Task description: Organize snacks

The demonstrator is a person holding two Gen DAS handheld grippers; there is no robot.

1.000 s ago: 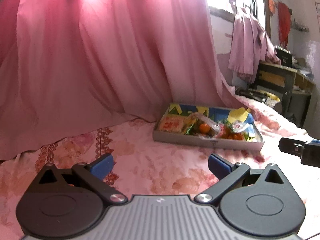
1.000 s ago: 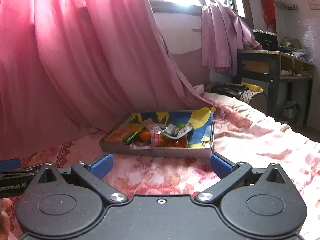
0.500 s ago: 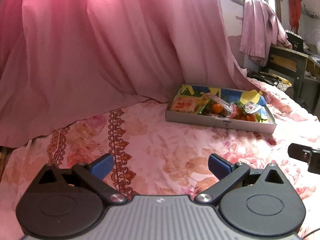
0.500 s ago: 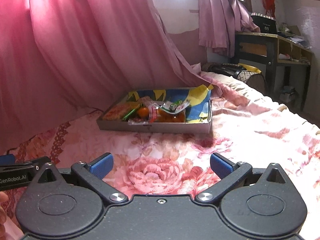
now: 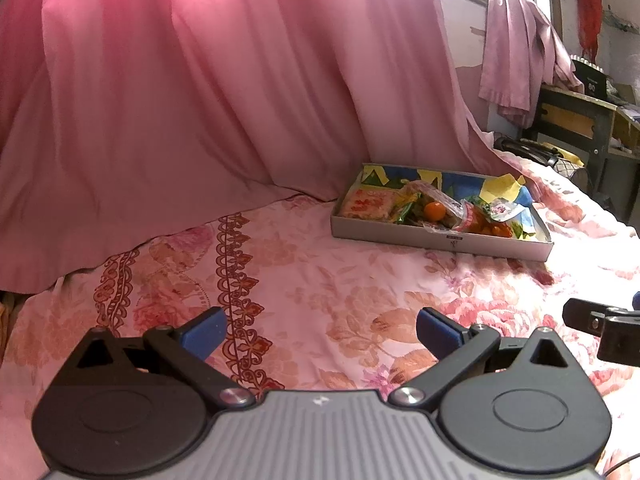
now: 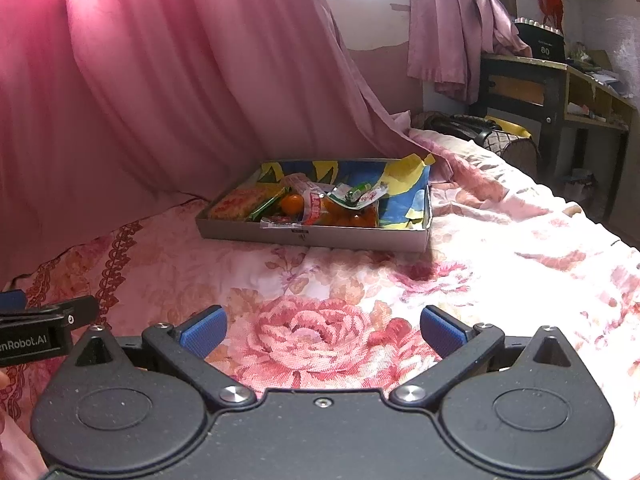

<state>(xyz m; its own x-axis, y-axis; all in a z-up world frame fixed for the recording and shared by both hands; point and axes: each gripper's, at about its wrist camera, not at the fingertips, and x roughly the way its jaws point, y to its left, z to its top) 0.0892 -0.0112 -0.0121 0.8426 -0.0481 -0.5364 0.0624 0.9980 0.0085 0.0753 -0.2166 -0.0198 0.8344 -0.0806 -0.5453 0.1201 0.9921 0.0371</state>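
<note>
On floral bedspread (image 6: 500, 248): snack box (image 6: 320, 236); pink curtain (image 6: 160, 80) behind.

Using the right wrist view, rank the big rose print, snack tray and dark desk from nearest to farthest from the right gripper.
1. Big rose print on the bedspread, between the right gripper fingers.
2. Snack tray, ahead at centre.
3. Dark desk, far right.

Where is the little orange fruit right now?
The orange fruit sits in the snack box on the bed, between the red-and-yellow packet and the clear wrappers, ahead and right in the left view.
</note>
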